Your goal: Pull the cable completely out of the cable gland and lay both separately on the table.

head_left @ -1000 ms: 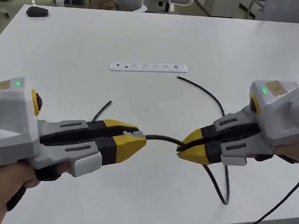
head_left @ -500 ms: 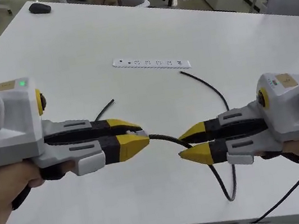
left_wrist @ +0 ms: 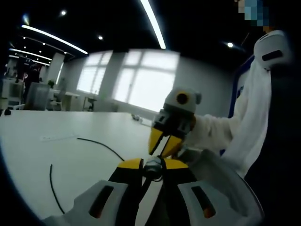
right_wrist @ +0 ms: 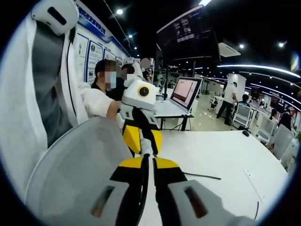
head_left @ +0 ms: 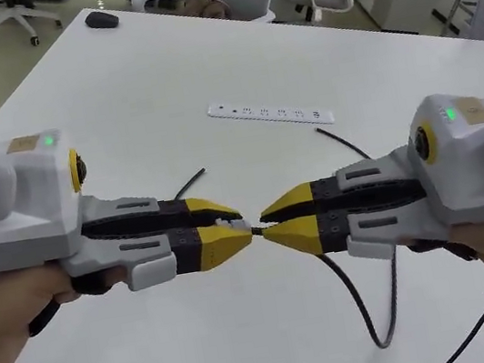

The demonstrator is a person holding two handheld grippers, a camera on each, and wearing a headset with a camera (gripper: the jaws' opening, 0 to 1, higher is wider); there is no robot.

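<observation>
Low in the head view's centre, the left tool (head_left: 235, 226) and right tool (head_left: 267, 222) are pointing tip to tip, both level above the bench (head_left: 117, 91), the cable (head_left: 362, 308) trailing below. At the left gripper view's centre, the left tool is clenching the cable gland (left_wrist: 154, 168). In the right gripper view, the right tool is clamping the cable.

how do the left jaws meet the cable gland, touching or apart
Touching: the left gripper view shows the cable gland pinched between the yellow jaws of the left gripper, with no gap.
</observation>
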